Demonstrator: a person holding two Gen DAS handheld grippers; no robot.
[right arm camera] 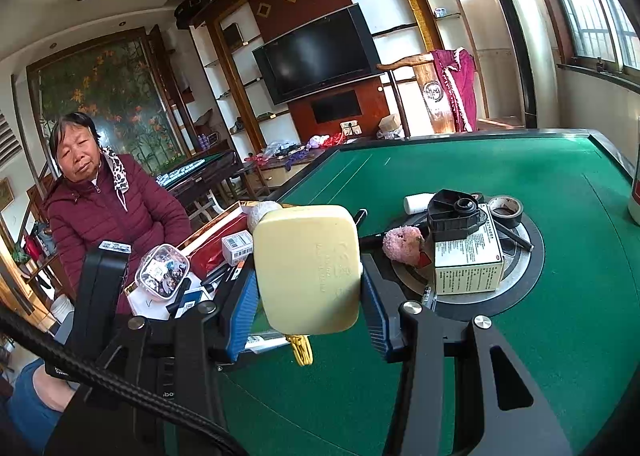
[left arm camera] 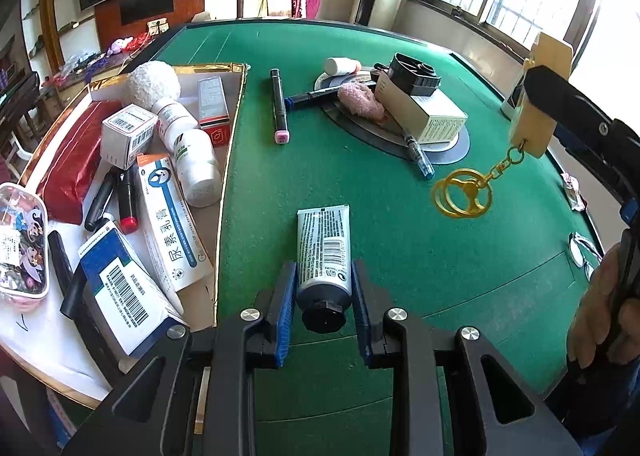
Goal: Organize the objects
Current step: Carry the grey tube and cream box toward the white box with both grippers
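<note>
The grey tube [left arm camera: 324, 252], clamped cap-end by the left gripper [left arm camera: 323, 292], and the yellow keychain block [right arm camera: 308, 268], squeezed by the right gripper [right arm camera: 308, 296], hover over the green table [left arm camera: 400, 215], seemingly bound for the tray [left arm camera: 230, 127] at nine o'clock.

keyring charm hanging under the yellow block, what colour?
Gold: the steering-wheel-shaped charm hangs on a gold chain below the yellow block. Clearest in the left wrist view.

Left gripper [left arm camera: 323, 292] clamped on tube [left arm camera: 324, 252] over green table [left arm camera: 400, 215]; box [left arm camera: 224, 159] of packets alongside; keyring [left arm camera: 462, 191] dangling right.
</note>
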